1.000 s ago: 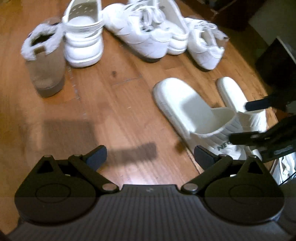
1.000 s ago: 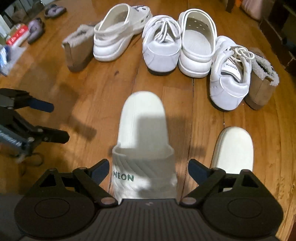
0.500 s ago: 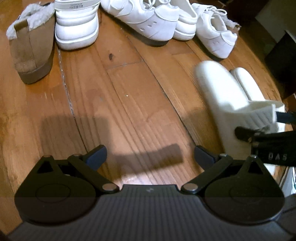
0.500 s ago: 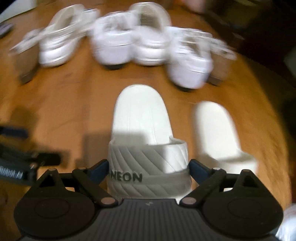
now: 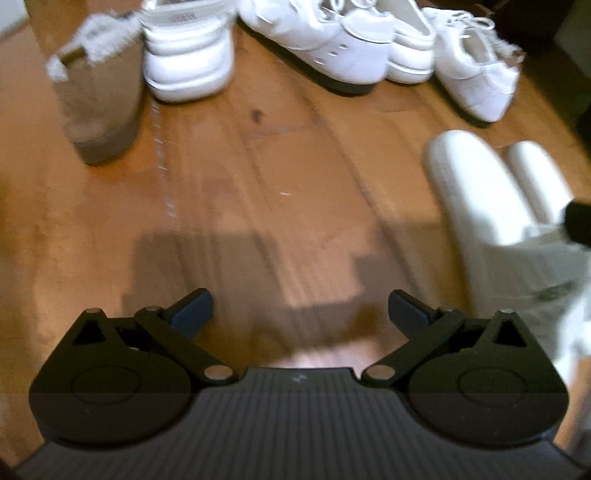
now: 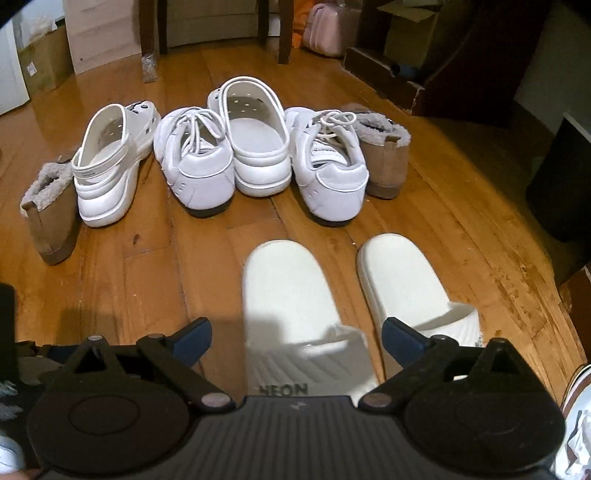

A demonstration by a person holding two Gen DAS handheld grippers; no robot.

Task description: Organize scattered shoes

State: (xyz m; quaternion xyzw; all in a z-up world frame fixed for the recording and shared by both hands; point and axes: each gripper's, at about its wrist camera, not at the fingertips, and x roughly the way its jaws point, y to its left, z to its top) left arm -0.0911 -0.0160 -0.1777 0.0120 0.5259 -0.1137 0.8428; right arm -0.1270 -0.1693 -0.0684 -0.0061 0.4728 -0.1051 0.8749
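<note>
Two white slides lie side by side on the wooden floor: the left slide (image 6: pixel 291 306) marked NEON and the right slide (image 6: pixel 402 284). My right gripper (image 6: pixel 297 334) is open, its jaws wide on either side of the left slide's strap and not touching it. My left gripper (image 5: pixel 299 312) is open and empty over bare floor, left of the slides (image 5: pixel 476 206). Behind stands a row: a tan fur boot (image 6: pixel 51 214), a white clog (image 6: pixel 110 166), a white sneaker (image 6: pixel 195 162), a second clog (image 6: pixel 255 140), a second sneaker (image 6: pixel 328 162), a second boot (image 6: pixel 384 155).
Chair legs (image 6: pixel 284 29), cardboard boxes (image 6: pixel 44 62) and a pink case (image 6: pixel 328 29) stand at the back. Dark furniture (image 6: pixel 443 74) and a black box (image 6: pixel 561 184) line the right side. Bare floor (image 5: pixel 240 184) lies between the row and my left gripper.
The NEON slide now lies beside the other slide and my right gripper's jaws stand clear of its strap. The left gripper has moved slightly; its view is blurred.
</note>
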